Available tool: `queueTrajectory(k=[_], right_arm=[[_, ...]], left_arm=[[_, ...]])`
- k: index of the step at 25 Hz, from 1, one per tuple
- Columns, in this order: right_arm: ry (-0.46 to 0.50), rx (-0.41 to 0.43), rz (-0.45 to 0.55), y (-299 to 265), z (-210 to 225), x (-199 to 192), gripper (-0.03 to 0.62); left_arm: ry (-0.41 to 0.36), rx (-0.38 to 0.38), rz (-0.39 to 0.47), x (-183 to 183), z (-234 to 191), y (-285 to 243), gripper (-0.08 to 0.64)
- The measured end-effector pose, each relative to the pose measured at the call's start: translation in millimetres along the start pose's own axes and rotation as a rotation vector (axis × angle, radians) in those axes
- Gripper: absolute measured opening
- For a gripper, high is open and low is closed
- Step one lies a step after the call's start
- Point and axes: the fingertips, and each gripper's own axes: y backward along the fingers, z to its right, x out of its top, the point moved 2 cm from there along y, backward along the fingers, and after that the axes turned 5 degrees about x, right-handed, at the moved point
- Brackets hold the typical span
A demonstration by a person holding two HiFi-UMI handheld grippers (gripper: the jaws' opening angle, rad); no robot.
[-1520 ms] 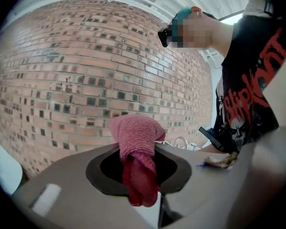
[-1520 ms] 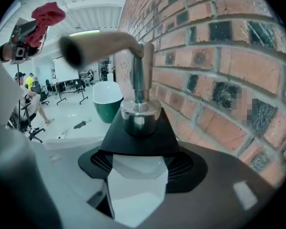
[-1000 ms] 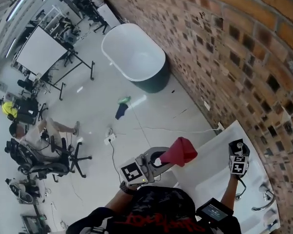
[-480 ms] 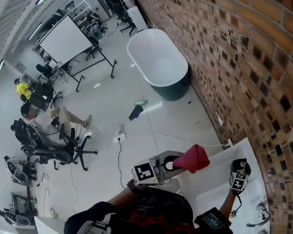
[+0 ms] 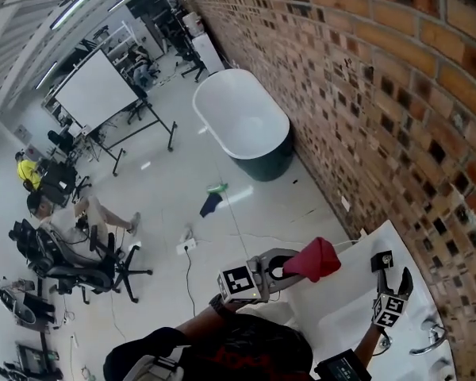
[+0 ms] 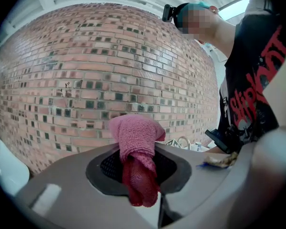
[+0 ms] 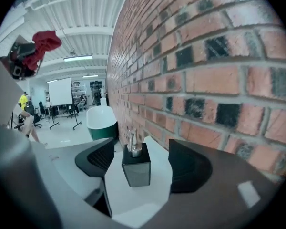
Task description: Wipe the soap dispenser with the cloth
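The left gripper (image 5: 284,270) is sitting at the lower centre of the head view, its jaws clamping tight on the red cloth (image 5: 313,259). In its own view the cloth is bunching up above the pads and hanging down between them. At the lower right, the right gripper (image 5: 392,278) is opening its jaws wide. The soap dispenser (image 7: 136,168) is showing in the gap between them, though the pads are not touching it. That dark, square dispenser with its silver pump is standing upright on the white counter (image 7: 150,202), low in the middle of the right gripper view. It is standing just beside the brick wall (image 7: 205,70).
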Motion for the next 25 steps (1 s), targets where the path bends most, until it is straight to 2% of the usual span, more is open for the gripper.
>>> queueTrajectory(k=[1,4,7,12,15,22,25], right_arm=[[-0.017,0.017,0.037,12.8,-5.3,6.8,0.340],[-0.036,0.081,0.133,61.1,-26.7,26.6,0.117],[-0.020,0.103,0.212,106.6,-41.0,47.8,0.002],[-0.012,0.070,0.284,167.4,-63.7,65.7,0.000],[-0.004,0.031,0.303,193.4,-81.0,74.8,0.000],[0.031,-0.084,0.337,242.4,-150.3,97.7,0.000],[0.082,-0.122,0.341,252.8,-194.2,105.2,0.000]], left_arm=[[0.006,-0.017,0.002,-2.7,1.0,-4.9,0.098],[0.029,-0.092,0.010,-9.2,9.0,-25.8,0.099],[0.053,-0.168,0.026,-11.4,23.8,-46.5,0.098],[0.062,-0.320,0.042,-8.7,60.8,-62.4,0.099],[0.049,-0.386,0.076,-2.0,75.6,-59.2,0.099],[0.045,-0.490,0.128,0.8,93.8,-9.5,0.099],[0.055,-0.510,0.160,-3.1,95.6,24.9,0.098]])
